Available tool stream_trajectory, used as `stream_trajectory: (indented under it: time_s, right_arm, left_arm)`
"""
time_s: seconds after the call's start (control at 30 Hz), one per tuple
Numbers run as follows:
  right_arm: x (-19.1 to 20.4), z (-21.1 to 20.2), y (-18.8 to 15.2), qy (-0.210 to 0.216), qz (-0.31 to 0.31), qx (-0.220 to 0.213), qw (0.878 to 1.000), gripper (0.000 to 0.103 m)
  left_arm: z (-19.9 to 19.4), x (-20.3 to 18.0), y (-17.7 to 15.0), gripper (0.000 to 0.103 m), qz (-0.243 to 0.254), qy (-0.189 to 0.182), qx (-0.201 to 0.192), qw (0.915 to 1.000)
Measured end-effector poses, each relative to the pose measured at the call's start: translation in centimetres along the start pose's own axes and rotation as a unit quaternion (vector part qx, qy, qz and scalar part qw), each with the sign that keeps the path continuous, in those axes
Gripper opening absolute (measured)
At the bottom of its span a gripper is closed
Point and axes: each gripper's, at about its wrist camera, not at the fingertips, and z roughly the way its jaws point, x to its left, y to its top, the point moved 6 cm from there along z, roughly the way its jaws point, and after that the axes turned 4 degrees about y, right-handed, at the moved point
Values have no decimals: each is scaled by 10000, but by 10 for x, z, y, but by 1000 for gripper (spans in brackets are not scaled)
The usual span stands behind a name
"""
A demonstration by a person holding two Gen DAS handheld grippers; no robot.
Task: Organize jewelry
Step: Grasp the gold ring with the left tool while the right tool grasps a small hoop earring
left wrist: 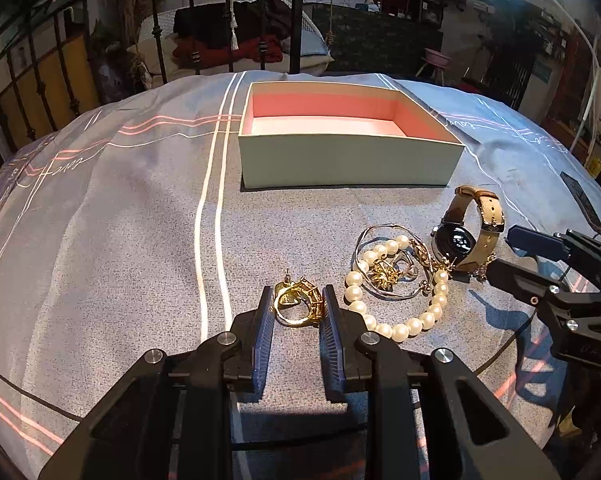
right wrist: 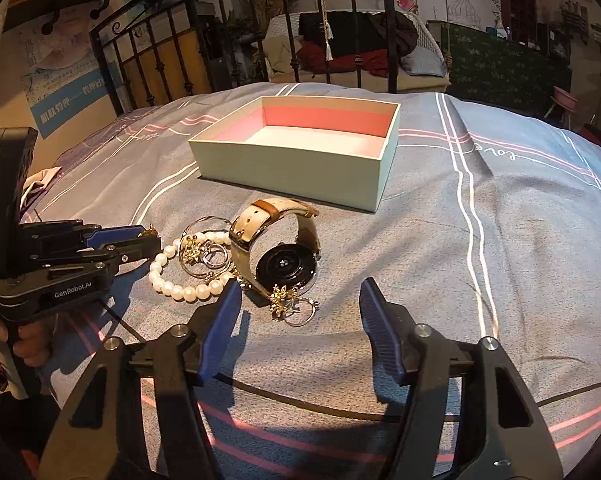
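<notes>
1. The jewelry lies in a small heap on the bed [left wrist: 140, 208], on a grey-blue cover with white and pink lines, in front of an open box [left wrist: 348, 160] whose pink inside looks empty.
2. The left gripper [left wrist: 296, 304] has its fingers drawn in on a gold ring [left wrist: 298, 306]; both pads look to be touching its sides, so I judge it gripped, though still resting on the cover. A ring is small, stiff and smooth: light to lift but apt to twist or pop out. The ribbed pads should help, and a hold across the band suits it best.
3. The right gripper [right wrist: 298, 302] has its fingers well apart, empty, just short of the watch [right wrist: 278, 248] and a small gold flower piece [right wrist: 282, 300] beside it.
4. The watch is the heaviest item, with a hard round case and a bendy tan strap. The case or the strap loop near it looks the safest hold.
5. The pearl bracelet [left wrist: 396, 292] will sag and swing when lifted, and thin bangles [left wrist: 384, 264] and charms lie across it, so tangling is likely. Taking one piece at a time seems wise.
6. The soft cover gives under pressure, so fingers pushed down may bury small pieces.
</notes>
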Motion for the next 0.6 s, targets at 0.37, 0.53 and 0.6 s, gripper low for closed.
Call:
stream_trajectory:
  time_s: [0.37,0.53,0.6]
  right_arm:
    - [16,17,-4,466,-525,523,9962,51]
    - [20,14,-9,637,-707,664,9932,47]
    - [18,14,-9,599,-718,702,9931,41]
  left_arm:
    - [-11,3,-3,24,-209,-189,-105,9995]
    - [-12,1,-4,24,-249,-260,-82,9993]
    - [-13,-1,-4,24,-255,-299,-97,9992]
